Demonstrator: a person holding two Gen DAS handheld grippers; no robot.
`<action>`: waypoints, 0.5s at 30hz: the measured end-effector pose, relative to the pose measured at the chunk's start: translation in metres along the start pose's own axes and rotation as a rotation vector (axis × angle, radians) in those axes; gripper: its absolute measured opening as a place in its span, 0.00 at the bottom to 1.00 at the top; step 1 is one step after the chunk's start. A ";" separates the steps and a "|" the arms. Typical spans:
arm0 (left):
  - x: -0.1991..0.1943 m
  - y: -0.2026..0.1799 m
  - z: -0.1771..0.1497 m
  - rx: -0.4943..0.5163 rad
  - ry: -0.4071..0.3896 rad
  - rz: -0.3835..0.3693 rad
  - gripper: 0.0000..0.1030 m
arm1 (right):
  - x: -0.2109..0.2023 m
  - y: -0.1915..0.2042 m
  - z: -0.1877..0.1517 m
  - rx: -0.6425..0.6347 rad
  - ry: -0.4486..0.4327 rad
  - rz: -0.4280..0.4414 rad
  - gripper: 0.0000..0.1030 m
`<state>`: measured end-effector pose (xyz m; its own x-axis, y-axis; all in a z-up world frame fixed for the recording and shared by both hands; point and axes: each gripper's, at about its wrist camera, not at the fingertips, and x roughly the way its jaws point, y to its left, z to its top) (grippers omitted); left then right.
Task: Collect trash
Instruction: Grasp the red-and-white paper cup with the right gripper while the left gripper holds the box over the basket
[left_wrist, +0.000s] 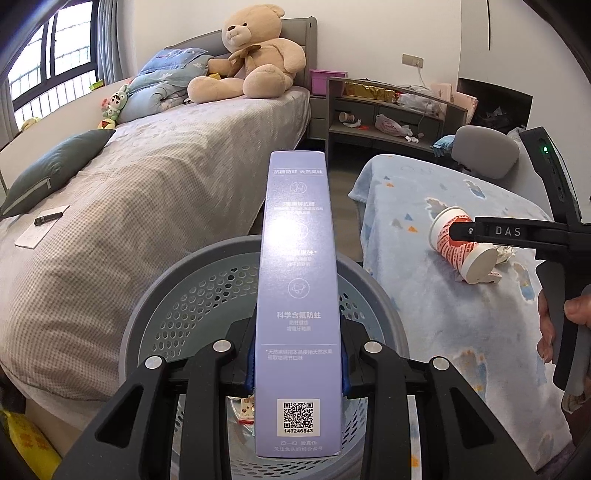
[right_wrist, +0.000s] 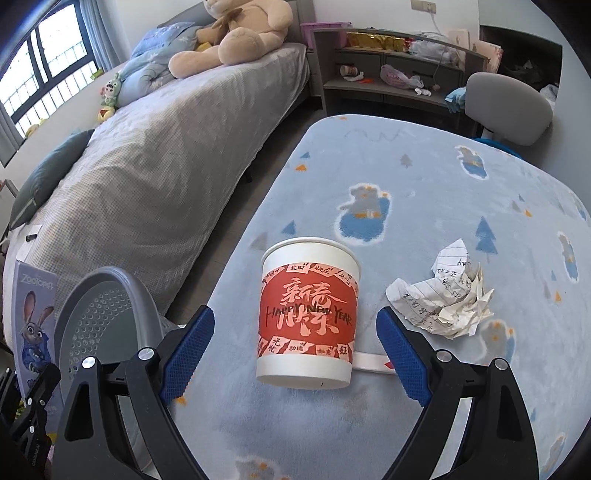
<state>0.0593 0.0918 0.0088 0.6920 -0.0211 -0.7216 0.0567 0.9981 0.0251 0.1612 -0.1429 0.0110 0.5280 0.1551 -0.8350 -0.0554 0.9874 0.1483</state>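
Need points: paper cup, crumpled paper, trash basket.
paper cup (right_wrist: 308, 314): right wrist view, on its red printed band.
crumpled paper (right_wrist: 443, 299): right wrist view, on the middle of the wad.
trash basket (left_wrist: 192, 295): left wrist view, on its perforated inner wall.

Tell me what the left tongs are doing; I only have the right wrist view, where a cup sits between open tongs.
Observer: The left tongs are shut on a long purple box.
Operator: Where is the box relative to the basket?
Observer: In the left wrist view, the open top of the grey basket shows all around the box, so the box seems to be over the opening.
Operator: Is anything in the basket already?
Observer: A small colourful wrapper shows near the bottom, partly hidden by the box.
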 end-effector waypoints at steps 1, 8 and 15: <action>0.001 0.001 0.000 0.000 0.003 0.006 0.30 | 0.002 0.000 0.001 -0.006 0.004 -0.005 0.85; 0.001 0.004 -0.001 -0.009 0.008 0.008 0.30 | 0.016 -0.002 -0.002 -0.012 0.048 -0.022 0.58; 0.002 0.006 -0.001 -0.026 0.013 0.008 0.30 | 0.004 0.001 -0.008 -0.005 0.019 0.016 0.58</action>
<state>0.0606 0.0981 0.0070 0.6828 -0.0130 -0.7305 0.0327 0.9994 0.0128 0.1563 -0.1414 0.0032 0.5109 0.1711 -0.8424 -0.0677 0.9850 0.1589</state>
